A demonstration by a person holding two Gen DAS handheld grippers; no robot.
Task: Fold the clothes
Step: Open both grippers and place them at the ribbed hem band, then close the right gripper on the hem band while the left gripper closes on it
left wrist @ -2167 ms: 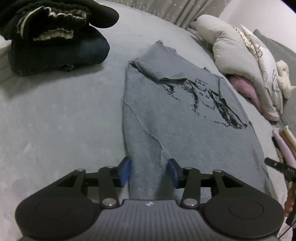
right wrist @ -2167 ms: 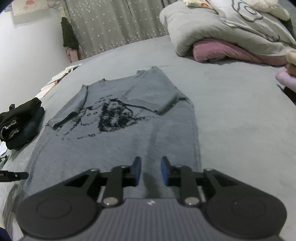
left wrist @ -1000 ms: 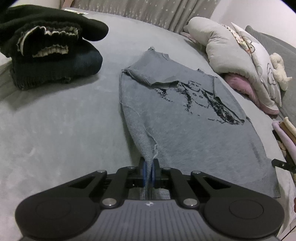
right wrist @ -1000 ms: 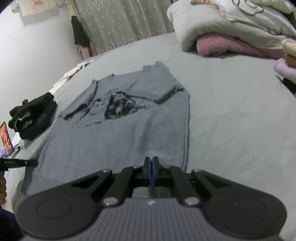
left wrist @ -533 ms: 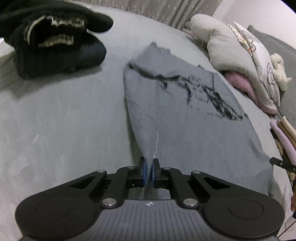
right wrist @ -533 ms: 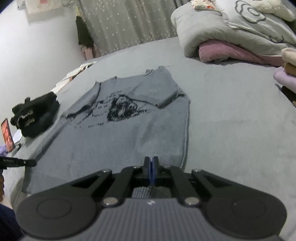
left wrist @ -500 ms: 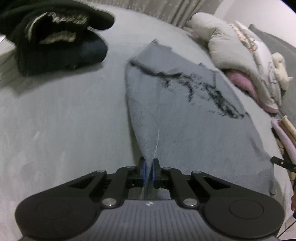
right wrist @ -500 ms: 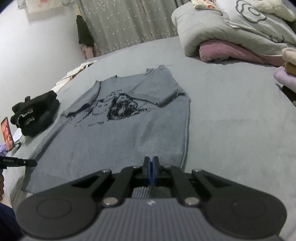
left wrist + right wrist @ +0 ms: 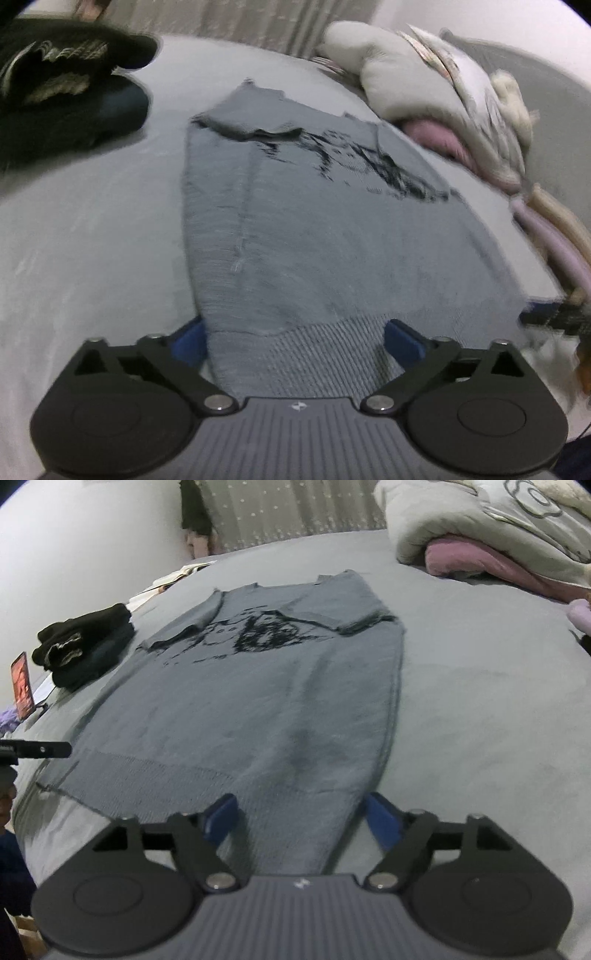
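Centrally, at 6 o'clock in each wrist view, a gripper stands with its blue pads spread wide and nothing between them: the left gripper (image 9: 295, 338) straddles the ribbed hem at one bottom corner of the grey sweater (image 9: 317, 229), and the right gripper (image 9: 301, 818) straddles the hem at the other corner. Both hover just over the cloth; whether a pad touches the knit cannot be told, since the left view is smeared by motion. Outward from the pads, the sweater lies flat and face up on the grey bedspread (image 9: 480, 720), with both short sleeves turned in over the chest beside the dark printed motif (image 9: 266, 633). Its long axis runs from 6 o'clock at the hem to 12 o'clock at the neckline, so the collar points away from the cameras. Judged from this, the sleeve folds are in place and the body stands at full length; open jaws at the hem fit either a release after straightening or an approach to take hold. A lengthwise fold would call for both corners held evenly and carried toward 12 o'clock. Farther out, a dark folded pile (image 9: 70, 85) sits at 10 o'clock and heaped bedding (image 9: 480, 528) at 1 o'clock.
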